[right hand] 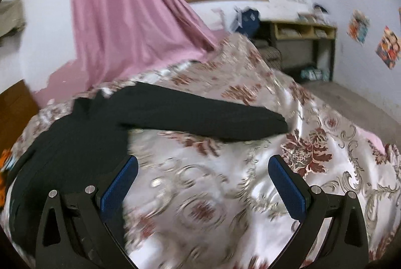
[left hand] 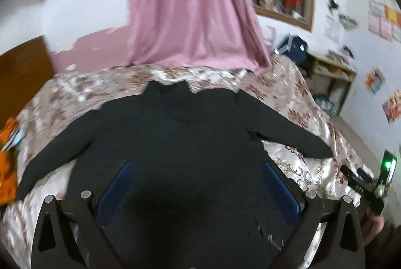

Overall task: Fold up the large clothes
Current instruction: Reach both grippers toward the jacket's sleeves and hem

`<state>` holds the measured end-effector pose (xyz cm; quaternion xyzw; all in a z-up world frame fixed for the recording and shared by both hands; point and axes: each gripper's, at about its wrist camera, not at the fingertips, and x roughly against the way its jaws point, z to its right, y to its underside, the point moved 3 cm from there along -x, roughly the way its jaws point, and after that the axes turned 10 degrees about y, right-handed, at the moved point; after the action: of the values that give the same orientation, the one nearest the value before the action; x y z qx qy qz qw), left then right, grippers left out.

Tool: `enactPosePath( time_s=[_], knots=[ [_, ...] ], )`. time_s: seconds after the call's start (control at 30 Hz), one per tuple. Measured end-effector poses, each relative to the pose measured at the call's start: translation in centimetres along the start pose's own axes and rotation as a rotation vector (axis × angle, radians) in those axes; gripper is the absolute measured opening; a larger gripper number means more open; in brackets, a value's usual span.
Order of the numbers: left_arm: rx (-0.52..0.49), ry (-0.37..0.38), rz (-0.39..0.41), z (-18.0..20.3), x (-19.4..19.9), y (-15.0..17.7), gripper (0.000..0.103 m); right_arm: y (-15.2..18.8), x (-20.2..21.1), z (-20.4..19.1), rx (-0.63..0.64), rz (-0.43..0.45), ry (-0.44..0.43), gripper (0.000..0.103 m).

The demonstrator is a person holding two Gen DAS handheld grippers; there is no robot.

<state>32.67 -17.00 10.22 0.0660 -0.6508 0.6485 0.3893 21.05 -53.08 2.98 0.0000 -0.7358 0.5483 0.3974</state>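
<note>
Lying flat with both sleeves spread, the black garment (left hand: 175, 143) covers the middle of the floral bedspread (left hand: 300, 98), collar toward the far edge by the pink curtain (left hand: 190, 5). Over its body, the left gripper (left hand: 198, 168) gapes wide, holding nothing; the right gripper (right hand: 203, 168) is equally wide and unladen above bare bedspread beside the sleeve (right hand: 200, 116).

Open floral satin bedspread (right hand: 250, 193) lies bare ahead of the right claw (right hand: 203, 181), whose blue pads stand wide apart over it. The spread black long-sleeved garment (left hand: 175, 143) covers the bed's middle; its outstretched sleeve (right hand: 200, 118) crosses the far side of that bare patch. The left claw (left hand: 198, 183), also spread wide, hangs over the garment's body. Behind, a hanging pink curtain (left hand: 190, 5) closes the far edge. Orange items (left hand: 7, 168) (blurred) crowd the bed's left margin.
</note>
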Motion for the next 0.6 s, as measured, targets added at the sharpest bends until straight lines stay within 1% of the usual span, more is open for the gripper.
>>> enactPosePath(
  time_s=[0.07,0.1,0.17,0.27,0.33,0.37,0.43,0.47,0.53,0.6],
  knots=[
    [-0.007,0.038,-0.06,0.5,-4.7,-0.6,0.103,-0.8,-3.8,0.4,0.006,-0.053,0.029,0.102],
    [-0.004,0.054,-0.075,0.8,-6.2,-0.9,0.103,-0.9,-5.0,0.4,0.018,-0.066,0.049,0.102],
    [-0.009,0.103,-0.096,1.0,-10.0,-1.0,0.103,-1.3,-7.9,0.6,0.024,-0.104,0.076,0.102],
    [-0.038,0.137,-0.108,1.1,-15.1,-1.7,0.103,-1.3,-11.3,1.6,-0.034,-0.17,0.083,0.102],
    [-0.039,0.167,-0.11,0.9,-18.5,-2.3,0.103,-1.5,-13.9,2.4,-0.117,-0.214,0.053,0.102],
    [-0.027,0.186,-0.107,0.7,-20.7,-2.6,0.103,-1.7,-15.3,2.8,-0.16,-0.231,0.048,0.102],
    [-0.004,0.209,-0.111,0.5,-23.9,-3.2,0.103,-2.0,-17.5,3.4,-0.241,-0.269,0.044,0.102],
    [0.009,0.213,-0.125,0.4,-26.0,-3.4,0.103,-2.2,-18.9,3.9,-0.297,-0.289,0.034,0.102],
    [0.02,0.208,-0.149,0.6,-28.8,-3.5,0.102,-2.3,-21.2,4.5,-0.403,-0.299,0.026,0.102],
    [0.045,0.229,-0.168,0.6,-30.9,-3.0,0.102,-2.3,-23.2,5.0,-0.494,-0.306,0.018,0.102]
  ],
)
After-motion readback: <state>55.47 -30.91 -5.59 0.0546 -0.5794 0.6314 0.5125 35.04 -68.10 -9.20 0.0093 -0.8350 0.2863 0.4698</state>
